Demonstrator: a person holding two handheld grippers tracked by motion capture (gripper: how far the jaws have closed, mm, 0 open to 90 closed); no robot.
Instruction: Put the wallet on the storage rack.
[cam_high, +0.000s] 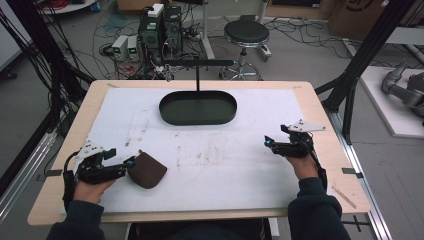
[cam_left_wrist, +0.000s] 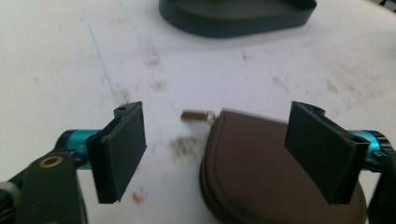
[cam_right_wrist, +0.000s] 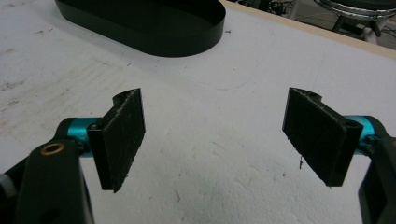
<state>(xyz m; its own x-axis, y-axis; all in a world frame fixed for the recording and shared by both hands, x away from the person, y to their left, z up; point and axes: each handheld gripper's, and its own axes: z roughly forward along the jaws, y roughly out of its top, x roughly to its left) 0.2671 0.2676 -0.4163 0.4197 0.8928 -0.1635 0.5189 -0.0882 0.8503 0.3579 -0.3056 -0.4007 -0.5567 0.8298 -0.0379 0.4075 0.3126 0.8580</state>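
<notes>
Closing your wide-spread left gripper now risks shoving the brown zippered fabric pouch sideways, since it sits off-centre; your right gripper gapes empty.

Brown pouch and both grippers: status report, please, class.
Left gripper open, jaws astride brown pouch, not clamped. Right gripper open, empty. Black tray beyond, nothing between.

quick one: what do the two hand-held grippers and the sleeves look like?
Both match. Left hand-held gripper and right hand-held gripper: two flat black rectangular pads on teal cylindrical mounts, black frame with a brass-coloured pivot ring. In the high view each has a pale three-cornered plate on top and a black cable trailing back along the wrist. Sleeves are dark navy, cuffed at the wrist.
</notes>
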